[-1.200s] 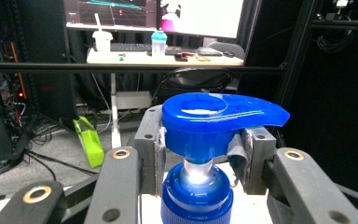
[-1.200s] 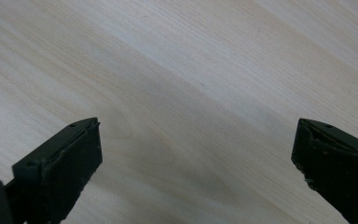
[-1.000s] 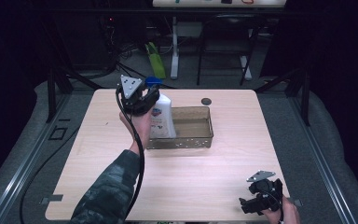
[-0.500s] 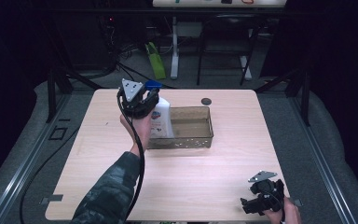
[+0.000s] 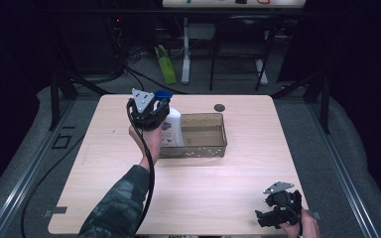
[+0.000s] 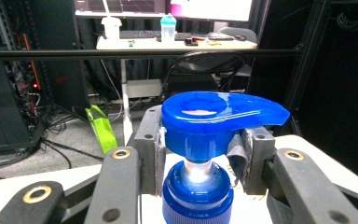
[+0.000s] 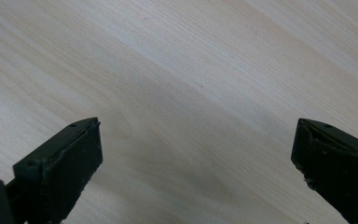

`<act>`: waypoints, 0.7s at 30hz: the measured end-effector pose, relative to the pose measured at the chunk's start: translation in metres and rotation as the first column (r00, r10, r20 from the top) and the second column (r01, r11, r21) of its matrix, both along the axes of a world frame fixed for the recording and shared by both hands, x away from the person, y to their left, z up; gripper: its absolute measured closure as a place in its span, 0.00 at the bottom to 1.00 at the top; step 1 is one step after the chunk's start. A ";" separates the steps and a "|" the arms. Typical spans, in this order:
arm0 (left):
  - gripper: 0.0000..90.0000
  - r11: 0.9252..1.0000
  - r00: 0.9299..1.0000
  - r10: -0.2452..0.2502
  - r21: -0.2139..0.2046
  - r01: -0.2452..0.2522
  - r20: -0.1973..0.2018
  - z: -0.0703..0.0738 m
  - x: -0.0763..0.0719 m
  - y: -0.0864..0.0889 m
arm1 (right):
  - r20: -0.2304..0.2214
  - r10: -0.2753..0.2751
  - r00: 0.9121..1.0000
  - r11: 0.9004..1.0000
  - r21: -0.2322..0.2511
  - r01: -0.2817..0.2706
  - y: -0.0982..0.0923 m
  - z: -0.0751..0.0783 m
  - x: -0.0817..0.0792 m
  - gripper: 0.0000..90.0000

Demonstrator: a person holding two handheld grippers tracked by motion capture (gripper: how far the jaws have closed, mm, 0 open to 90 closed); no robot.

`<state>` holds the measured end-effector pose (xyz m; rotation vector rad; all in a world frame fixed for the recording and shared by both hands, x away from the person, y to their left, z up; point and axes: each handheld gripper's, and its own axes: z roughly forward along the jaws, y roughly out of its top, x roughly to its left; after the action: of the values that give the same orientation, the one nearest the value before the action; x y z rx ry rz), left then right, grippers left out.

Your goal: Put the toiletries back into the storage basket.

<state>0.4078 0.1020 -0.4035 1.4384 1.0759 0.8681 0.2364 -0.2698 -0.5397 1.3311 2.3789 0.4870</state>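
Blue pump head (image 6: 214,119) sits clamped in our left gripper (image 6: 204,156) to steady the bottle (image 5: 171,130) in the tray (image 5: 213,148), while our right gripper (image 7: 196,168) rests wide open.

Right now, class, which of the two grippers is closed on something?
The left gripper: its jaws clamp the blue pump head of the soap bottle. The right gripper stands open over bare table.

A bottle (image 5: 171,130) stands in the bin's (image 5: 213,148) left end, mid-table (image 5: 218,188); a disc (image 5: 220,107) lies behind.
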 end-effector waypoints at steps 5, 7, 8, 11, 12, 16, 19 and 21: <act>0.66 1.000 1.000 0.006 0.017 -0.006 -0.008 -0.002 -0.002 0.000 | -0.001 0.001 1.000 1.000 -0.002 -0.001 0.000 0.000 0.000 0.01; 0.66 1.000 1.000 0.008 0.021 -0.008 -0.009 -0.004 -0.002 0.000 | 0.000 0.002 1.000 1.000 -0.004 -0.002 0.000 0.000 0.000 0.01; 0.66 1.000 1.000 0.009 0.019 -0.009 -0.013 -0.004 -0.002 0.001 | 0.000 0.002 1.000 1.000 -0.004 -0.002 0.000 0.000 0.000 0.01; 0.66 1.000 1.000 0.012 0.024 -0.011 -0.015 -0.005 -0.003 0.001 | -0.003 0.000 1.000 1.000 0.000 0.000 0.000 0.000 0.000 0.01; 0.66 1.000 1.000 0.008 0.029 -0.007 -0.016 -0.004 -0.003 0.001 | -0.004 -0.001 1.000 1.000 0.000 0.001 0.000 -0.001 0.000 0.01; 0.66 0.998 1.000 -0.014 0.058 0.015 -0.021 -0.004 -0.005 -0.001 | -0.002 -0.003 1.000 1.000 0.001 0.003 -0.001 -0.001 0.000 0.01; 0.65 0.997 1.000 -0.020 0.074 0.021 -0.016 -0.005 -0.009 -0.001 | -0.003 -0.006 1.000 1.000 0.000 0.006 0.000 0.000 0.000 0.01; 0.65 0.997 1.000 -0.020 0.073 0.021 -0.013 -0.005 -0.012 -0.001 | -0.002 -0.009 1.000 1.000 0.000 0.009 -0.001 0.000 0.000 0.01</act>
<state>0.3963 0.1010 -0.4084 1.5143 1.0461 0.8930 0.2360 -0.2704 -0.5401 1.3421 2.3732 0.4832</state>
